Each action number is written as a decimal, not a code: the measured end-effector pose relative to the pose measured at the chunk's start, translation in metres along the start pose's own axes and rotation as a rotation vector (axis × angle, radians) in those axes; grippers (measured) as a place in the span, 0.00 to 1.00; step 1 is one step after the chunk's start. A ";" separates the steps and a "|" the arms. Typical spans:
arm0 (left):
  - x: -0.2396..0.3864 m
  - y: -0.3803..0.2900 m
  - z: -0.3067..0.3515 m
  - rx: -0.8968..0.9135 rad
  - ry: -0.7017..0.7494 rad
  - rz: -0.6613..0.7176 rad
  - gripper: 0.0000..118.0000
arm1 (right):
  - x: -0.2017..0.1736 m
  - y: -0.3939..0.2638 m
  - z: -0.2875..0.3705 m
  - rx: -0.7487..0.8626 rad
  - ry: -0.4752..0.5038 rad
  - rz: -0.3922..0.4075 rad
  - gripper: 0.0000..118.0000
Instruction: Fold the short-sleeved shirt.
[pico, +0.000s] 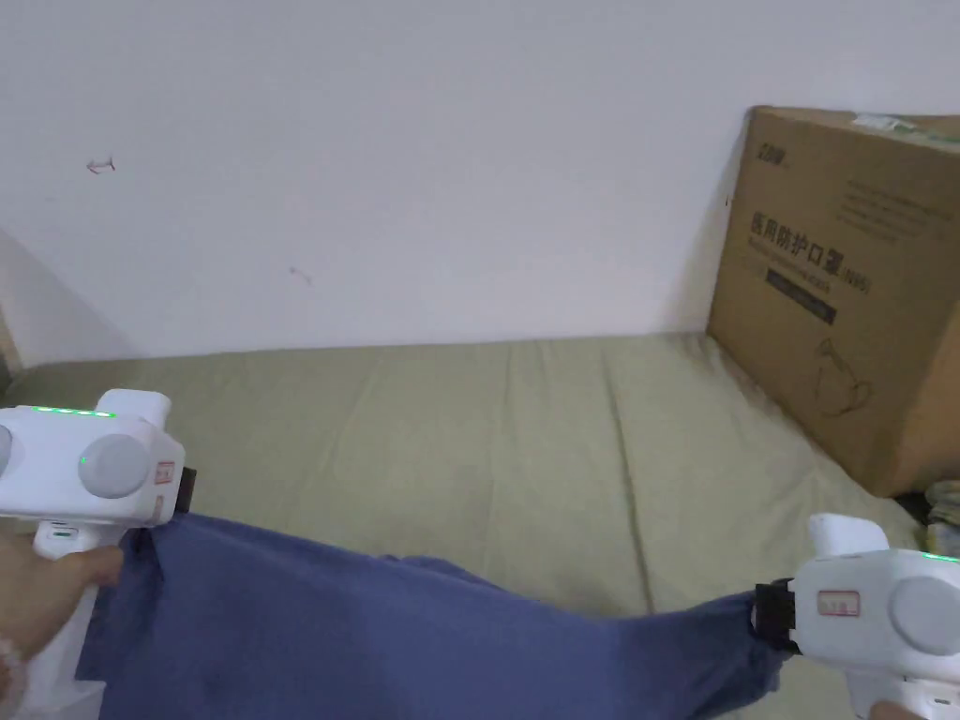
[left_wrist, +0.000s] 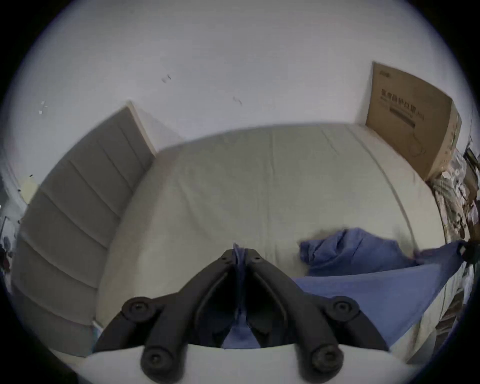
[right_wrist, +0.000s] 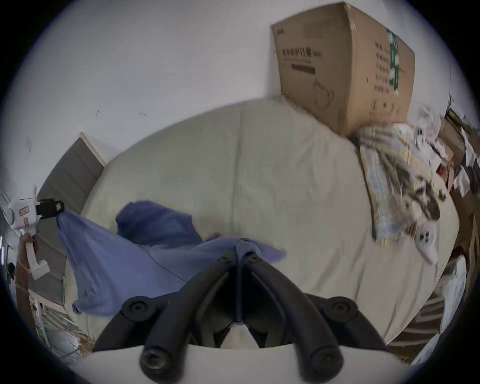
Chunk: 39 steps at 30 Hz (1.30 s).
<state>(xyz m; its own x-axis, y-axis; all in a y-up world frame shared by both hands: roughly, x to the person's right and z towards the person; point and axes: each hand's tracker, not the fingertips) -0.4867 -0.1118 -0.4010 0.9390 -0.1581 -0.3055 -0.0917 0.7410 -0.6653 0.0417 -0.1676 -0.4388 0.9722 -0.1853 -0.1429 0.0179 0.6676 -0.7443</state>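
A blue short-sleeved shirt (pico: 394, 637) hangs stretched between two handheld grippers above a bed (pico: 525, 450) covered in a pale green sheet. The left gripper (left_wrist: 240, 256) has its jaws closed tight on one edge of the fabric; the right gripper (right_wrist: 242, 250) has its jaws pinched on the opposite edge. Part of the shirt sags in a bunch onto the sheet. A large closed cardboard box (pico: 844, 291) stands on the bed's far right corner against the white wall; its contents cannot be seen.
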 end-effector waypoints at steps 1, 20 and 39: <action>-0.010 0.010 0.019 0.016 0.027 0.011 0.03 | -0.008 0.013 0.009 0.022 0.014 0.002 0.04; -0.088 0.175 0.187 0.371 0.216 0.185 0.03 | -0.146 0.285 0.130 0.415 -0.010 0.189 0.04; -0.084 0.311 0.128 0.614 0.250 0.213 0.04 | -0.193 0.431 0.162 0.658 -0.173 0.199 0.04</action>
<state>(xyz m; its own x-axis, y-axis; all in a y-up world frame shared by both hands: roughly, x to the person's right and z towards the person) -0.5516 0.2148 -0.4950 0.8101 -0.0594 -0.5833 0.0080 0.9959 -0.0903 -0.1006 0.2730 -0.6260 0.9938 0.0663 -0.0893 -0.0798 0.9842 -0.1581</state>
